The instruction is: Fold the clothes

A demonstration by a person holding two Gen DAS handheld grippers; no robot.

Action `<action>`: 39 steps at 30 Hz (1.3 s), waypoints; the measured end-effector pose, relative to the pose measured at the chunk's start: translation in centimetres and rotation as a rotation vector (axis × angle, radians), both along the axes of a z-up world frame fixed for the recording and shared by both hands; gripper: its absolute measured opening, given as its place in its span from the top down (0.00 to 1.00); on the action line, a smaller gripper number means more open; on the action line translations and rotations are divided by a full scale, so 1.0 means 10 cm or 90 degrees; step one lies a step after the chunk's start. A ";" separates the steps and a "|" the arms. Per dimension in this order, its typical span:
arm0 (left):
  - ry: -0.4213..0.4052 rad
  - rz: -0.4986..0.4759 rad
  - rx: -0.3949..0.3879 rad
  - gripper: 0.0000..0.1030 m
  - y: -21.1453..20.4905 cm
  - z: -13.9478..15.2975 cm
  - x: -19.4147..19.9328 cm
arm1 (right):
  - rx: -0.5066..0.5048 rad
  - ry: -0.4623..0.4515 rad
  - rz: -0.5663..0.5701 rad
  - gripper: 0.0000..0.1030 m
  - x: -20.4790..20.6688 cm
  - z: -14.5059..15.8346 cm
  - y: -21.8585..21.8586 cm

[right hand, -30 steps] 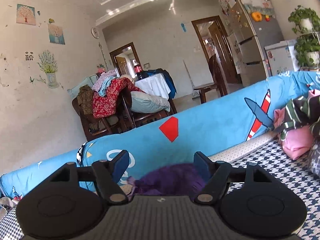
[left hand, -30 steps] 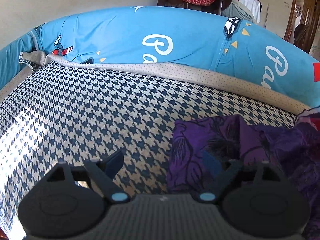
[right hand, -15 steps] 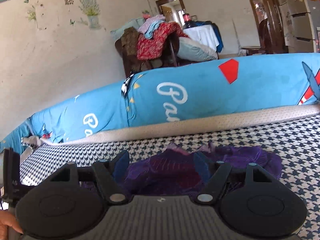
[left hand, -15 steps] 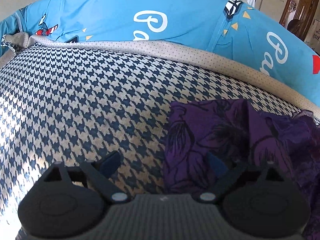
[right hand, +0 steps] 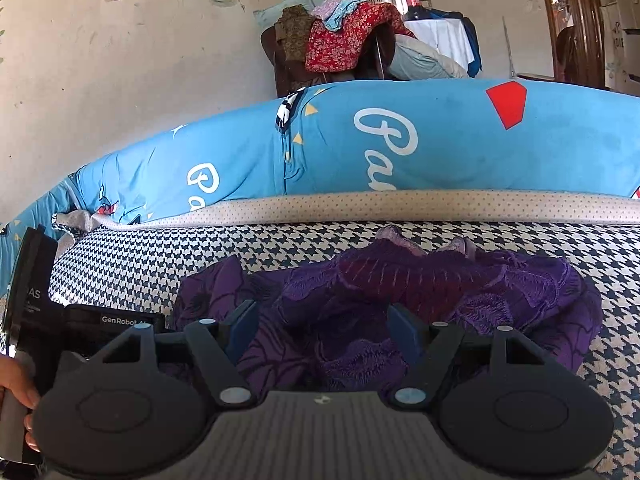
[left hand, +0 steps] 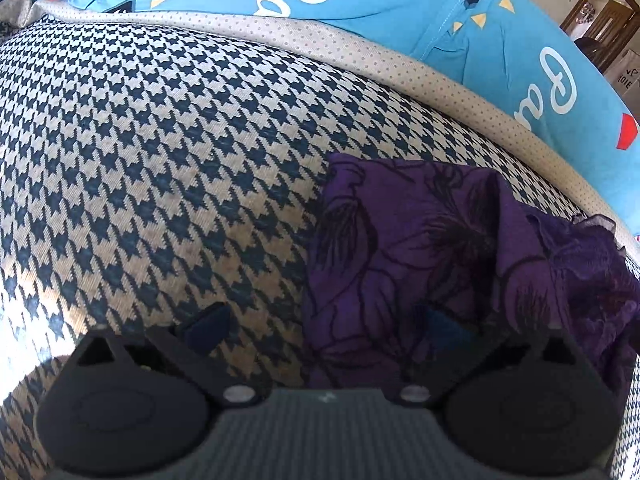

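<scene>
A crumpled purple floral garment lies on the houndstooth sofa seat. My left gripper points down at the garment's left edge. Its jaws are opening wide, one finger over bare seat, the other over the cloth, and the pads press on nothing. In the right wrist view the same garment spreads across the middle. My right gripper hovers low over its near side, open, with cloth showing between the fingers but not pinched. The left gripper's body shows at the left edge, held by a hand.
A blue sofa back cover with white lettering and a beige dotted trim bounds the seat at the far side. Behind it stands a chair piled with clothes. Bare houndstooth seat stretches left of the garment.
Both views tipped down toward the seat and came closer to the purple garment. The left jaws spread wider. The right view swung from the room to the garment, its jaws unchanged.
</scene>
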State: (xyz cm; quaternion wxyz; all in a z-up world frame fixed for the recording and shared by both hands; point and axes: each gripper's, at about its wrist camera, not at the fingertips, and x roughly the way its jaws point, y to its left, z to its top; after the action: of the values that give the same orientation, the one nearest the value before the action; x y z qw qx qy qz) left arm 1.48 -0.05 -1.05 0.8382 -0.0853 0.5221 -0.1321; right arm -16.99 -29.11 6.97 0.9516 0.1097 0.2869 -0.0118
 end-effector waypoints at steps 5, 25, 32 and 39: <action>-0.016 -0.040 -0.032 0.04 -0.11 0.01 -0.02 | -0.007 0.001 -0.003 0.32 0.00 -0.01 -0.01; -0.145 -0.052 0.052 0.84 -0.30 0.23 -0.12 | 0.059 0.089 0.137 0.32 0.17 -0.23 0.19; -0.114 -0.033 0.014 0.78 -0.16 0.20 -0.01 | 0.003 0.111 0.126 0.79 0.40 -0.47 0.53; -0.047 -0.002 -0.049 0.57 0.11 0.06 0.13 | -0.034 0.135 0.099 0.83 0.55 -0.56 0.63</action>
State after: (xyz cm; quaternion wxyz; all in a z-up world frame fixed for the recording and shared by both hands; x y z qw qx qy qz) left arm 2.82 1.08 -0.47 0.8529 -0.1116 0.4853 -0.1566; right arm -11.53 -22.85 1.42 0.9165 0.0603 0.3931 0.0427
